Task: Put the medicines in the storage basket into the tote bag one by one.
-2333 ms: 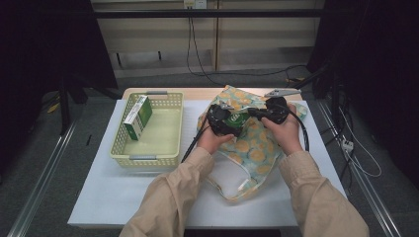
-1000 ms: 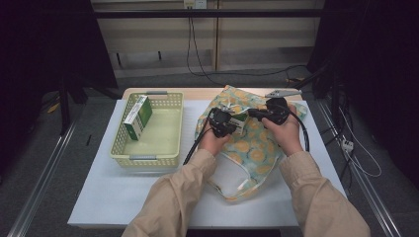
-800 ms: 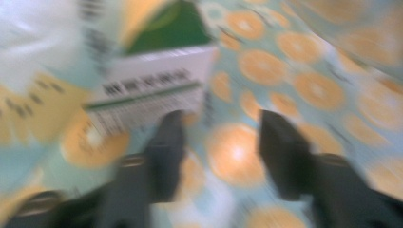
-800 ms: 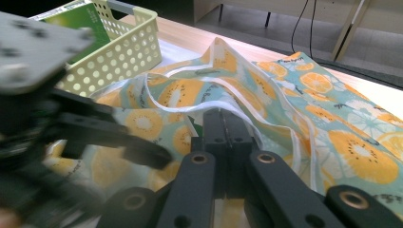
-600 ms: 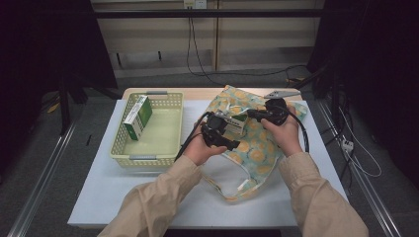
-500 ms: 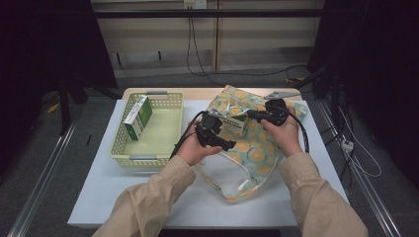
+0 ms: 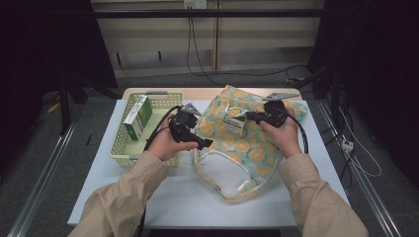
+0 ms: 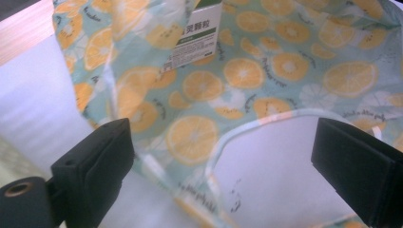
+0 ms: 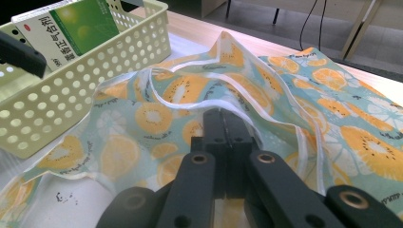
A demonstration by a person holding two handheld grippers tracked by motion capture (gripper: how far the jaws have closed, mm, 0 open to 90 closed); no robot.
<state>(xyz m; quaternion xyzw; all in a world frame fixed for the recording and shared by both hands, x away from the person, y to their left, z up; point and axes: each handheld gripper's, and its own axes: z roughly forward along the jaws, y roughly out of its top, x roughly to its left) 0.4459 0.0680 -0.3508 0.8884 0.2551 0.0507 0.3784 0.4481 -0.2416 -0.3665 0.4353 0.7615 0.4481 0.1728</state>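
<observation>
A cloth bag [image 7: 247, 148] printed with orange slices lies on the white table, its mouth toward the basket. A small white and green box [image 7: 233, 123] rests inside the bag and is also in the left gripper view [image 8: 197, 33]. My left gripper [image 7: 202, 140] hovers at the bag's left edge. Its jaws have just been opening, and they stand wide [image 8: 223, 156] with nothing between them. My right gripper [image 7: 252, 117] is shut on the bag's upper rim [image 9: 223, 114] and holds it raised.
A pale yellow perforated basket [image 7: 118, 148] stands at the left of the table with a green and white box [image 7: 138, 116] leaning in it. Both are in the right gripper view, basket [image 9: 71, 95] and box [image 9: 71, 28]. Cables run along the floor beyond the table.
My left gripper has let go of the small box inside the bag, opened its jaws and drawn back to the left and upward. The right gripper has stayed shut on the rim.
</observation>
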